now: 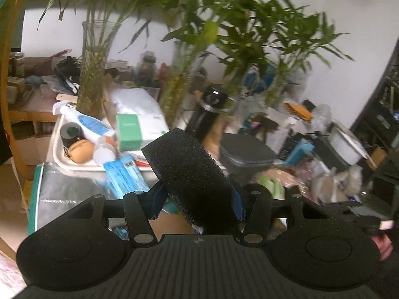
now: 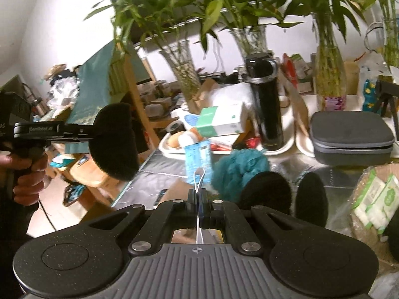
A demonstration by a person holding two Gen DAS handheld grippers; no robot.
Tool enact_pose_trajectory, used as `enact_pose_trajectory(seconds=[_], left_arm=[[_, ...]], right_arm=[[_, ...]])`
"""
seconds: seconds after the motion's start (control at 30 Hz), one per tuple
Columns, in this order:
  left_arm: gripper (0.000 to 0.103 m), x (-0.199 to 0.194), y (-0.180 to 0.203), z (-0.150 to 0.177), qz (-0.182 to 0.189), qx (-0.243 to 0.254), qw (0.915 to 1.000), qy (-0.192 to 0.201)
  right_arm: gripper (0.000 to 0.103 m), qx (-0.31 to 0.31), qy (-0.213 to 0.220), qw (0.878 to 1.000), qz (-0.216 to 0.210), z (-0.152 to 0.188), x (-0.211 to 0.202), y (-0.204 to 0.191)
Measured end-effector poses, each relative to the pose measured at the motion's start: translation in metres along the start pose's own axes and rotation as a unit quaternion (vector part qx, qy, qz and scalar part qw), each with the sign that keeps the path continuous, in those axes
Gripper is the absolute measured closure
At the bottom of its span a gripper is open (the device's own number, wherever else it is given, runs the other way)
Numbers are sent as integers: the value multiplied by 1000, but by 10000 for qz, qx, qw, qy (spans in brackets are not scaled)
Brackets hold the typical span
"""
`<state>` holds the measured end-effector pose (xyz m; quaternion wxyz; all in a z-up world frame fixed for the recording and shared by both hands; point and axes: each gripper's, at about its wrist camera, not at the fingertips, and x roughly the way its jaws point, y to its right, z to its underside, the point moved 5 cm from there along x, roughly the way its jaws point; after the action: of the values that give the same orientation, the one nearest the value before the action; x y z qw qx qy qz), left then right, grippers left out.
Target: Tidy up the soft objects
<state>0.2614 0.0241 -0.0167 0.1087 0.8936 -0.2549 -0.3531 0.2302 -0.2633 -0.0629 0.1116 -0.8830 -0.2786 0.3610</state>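
Note:
My left gripper [image 1: 197, 199] is shut on a black foam sponge block [image 1: 189, 174] and holds it in the air above the table. It also shows in the right wrist view [image 2: 87, 134], at the left, with the sponge [image 2: 114, 142] in its fingers. My right gripper [image 2: 199, 199] is shut on the white cord loop [image 2: 199, 174] of a teal mesh bath pouf [image 2: 239, 169], which lies on the silver mat. Two more black foam pieces [image 2: 266, 189] [image 2: 311, 199] lie just right of the pouf.
A silver mat [image 2: 164, 169] covers the table. White trays [image 2: 172, 149] hold bottles, a green-white box [image 2: 219, 122] and a black flask [image 2: 266, 104]. A grey zip case [image 2: 349, 134] sits at the right. Glass vases of bamboo [image 2: 184, 69] stand behind. Wet-wipe packs [image 2: 374, 199] lie at the right.

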Motion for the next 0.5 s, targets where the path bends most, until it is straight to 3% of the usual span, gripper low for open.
enact_pose_trajectory(seconds=[0.23,0.5], left_arm=[[51,-22,19,37,450,8,9989,-113],[51,-22,20,85,728,-182,9950,-660]], right_arm=[[99,-250,-144,9985,-471,19,-10,-24],[99,-477,-358,9963,-614,38,-14,-39]])
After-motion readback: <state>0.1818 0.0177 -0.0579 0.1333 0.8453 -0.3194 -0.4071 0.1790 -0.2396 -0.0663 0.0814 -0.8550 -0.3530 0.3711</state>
